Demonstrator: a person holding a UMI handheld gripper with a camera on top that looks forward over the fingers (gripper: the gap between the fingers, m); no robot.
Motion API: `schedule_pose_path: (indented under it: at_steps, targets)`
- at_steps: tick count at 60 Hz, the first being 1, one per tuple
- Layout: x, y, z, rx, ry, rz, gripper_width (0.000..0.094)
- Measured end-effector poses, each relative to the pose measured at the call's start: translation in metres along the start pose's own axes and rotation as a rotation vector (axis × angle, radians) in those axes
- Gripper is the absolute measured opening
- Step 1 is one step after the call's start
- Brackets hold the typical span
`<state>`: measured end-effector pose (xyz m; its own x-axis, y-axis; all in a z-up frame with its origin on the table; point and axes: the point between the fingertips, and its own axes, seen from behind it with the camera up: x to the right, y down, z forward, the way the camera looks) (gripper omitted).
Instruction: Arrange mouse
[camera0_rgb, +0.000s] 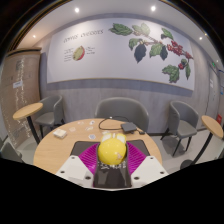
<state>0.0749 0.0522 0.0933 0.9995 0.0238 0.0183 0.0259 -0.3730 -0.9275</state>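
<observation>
Fingers (111, 168) clamp yellow mouse (111, 150) between pads, lifted over round worktop (60, 148), lower centre; likely carrying for placement.

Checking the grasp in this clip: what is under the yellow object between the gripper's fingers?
The yellow object sits between the magenta pads, which flank it closely. The fingers and the object itself hide what is under it. The round wooden table shows beyond, but whether the object rests on it cannot be seen.
</observation>
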Motion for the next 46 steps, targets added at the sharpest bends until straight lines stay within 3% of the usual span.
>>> schedule_pose_path:
  at_steps: [7,11,19,26,32,38,46]
  targets:
    - [-0.001,0.053,0.032,-0.099,-0.04,0.006,0.0373]
    - [-0.002,0.059,0.024,-0.143,-0.071,-0.017,0.0374]
    - [-0.01,0.1,0.038,-0.254,-0.115,0.012,0.0447]
    - [-0.013,0.098,0.035,-0.248,-0.158,-0.024,0.0536]
    - [-0.007,0.102,0.013,-0.283,-0.191,-0.064,0.086]
    - [0.0,0.079,-0.018,-0.198,-0.219,-0.062,0.0851]
    - [0.014,0.07,-0.059,-0.161,-0.257,-0.053,0.0858]
